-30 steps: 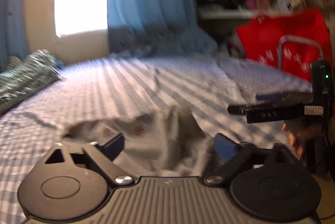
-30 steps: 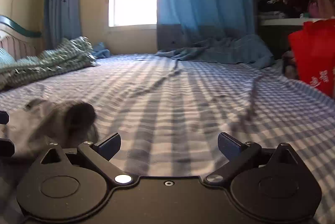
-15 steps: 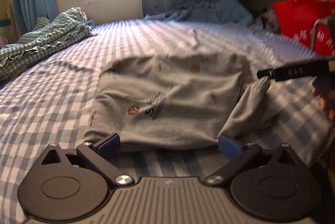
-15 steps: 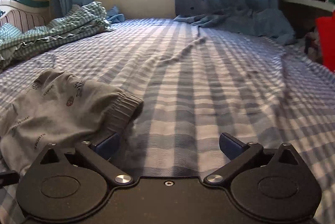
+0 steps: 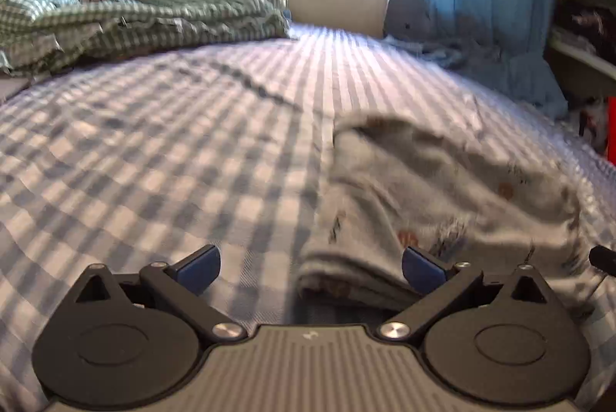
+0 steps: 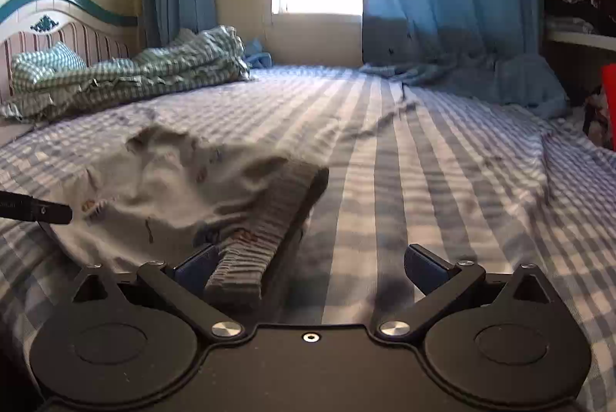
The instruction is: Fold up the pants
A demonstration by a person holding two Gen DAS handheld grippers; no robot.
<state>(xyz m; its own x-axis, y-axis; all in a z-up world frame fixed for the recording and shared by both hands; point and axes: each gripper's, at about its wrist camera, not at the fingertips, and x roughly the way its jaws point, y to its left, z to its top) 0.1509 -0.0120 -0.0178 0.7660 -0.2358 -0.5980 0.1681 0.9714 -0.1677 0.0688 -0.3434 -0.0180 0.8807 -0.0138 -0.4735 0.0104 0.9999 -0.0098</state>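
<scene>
Grey printed pants (image 6: 165, 188), writing blurred, lie on checked bedsheet (image 6: 442, 181); both hand-held grippers (image 5: 310, 265) (image 6: 310, 267) spread.

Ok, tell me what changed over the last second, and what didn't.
The left claw swung left, so the grey pants now sit to its right rather than centred. The right claw closed in on the pants' ribbed waistband, which now lies between its open fingers. Neither claw gripped anything. The pants stay bunched on the checked bedsheet.
</scene>
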